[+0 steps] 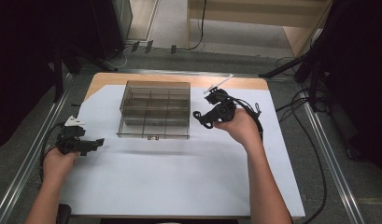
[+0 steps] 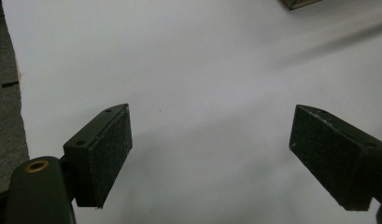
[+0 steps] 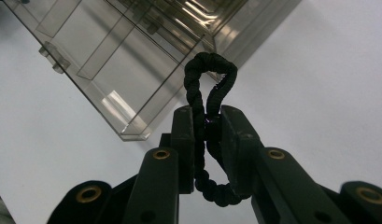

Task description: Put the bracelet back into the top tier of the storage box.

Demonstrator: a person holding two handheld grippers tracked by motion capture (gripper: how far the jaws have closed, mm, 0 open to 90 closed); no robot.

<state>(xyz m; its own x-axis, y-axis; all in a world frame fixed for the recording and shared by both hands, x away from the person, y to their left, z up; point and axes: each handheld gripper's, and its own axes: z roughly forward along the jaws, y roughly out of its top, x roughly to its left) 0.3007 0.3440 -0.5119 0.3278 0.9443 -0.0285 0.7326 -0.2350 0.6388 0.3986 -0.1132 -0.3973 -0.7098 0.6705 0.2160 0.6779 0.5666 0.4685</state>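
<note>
The right tool (image 3: pixel 207 128) is pinching a black hair tie (image 3: pixel 211 79) beside the clear organizer box (image 1: pixel 154 109), the left tool (image 2: pixel 209 154) is hanging open, and the springy loop is risking slipping free.

Divided clear box (image 1: pixel 154 110) blocks mat (image 1: pixel 179 172) centre-rear; open mat in front, at both sides.

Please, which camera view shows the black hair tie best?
The right gripper view: the hair tie is close and sharp, pinched between the right gripper's jaws, near the clear box. In the high view it is a small dark loop at the gripper's tip.
</note>
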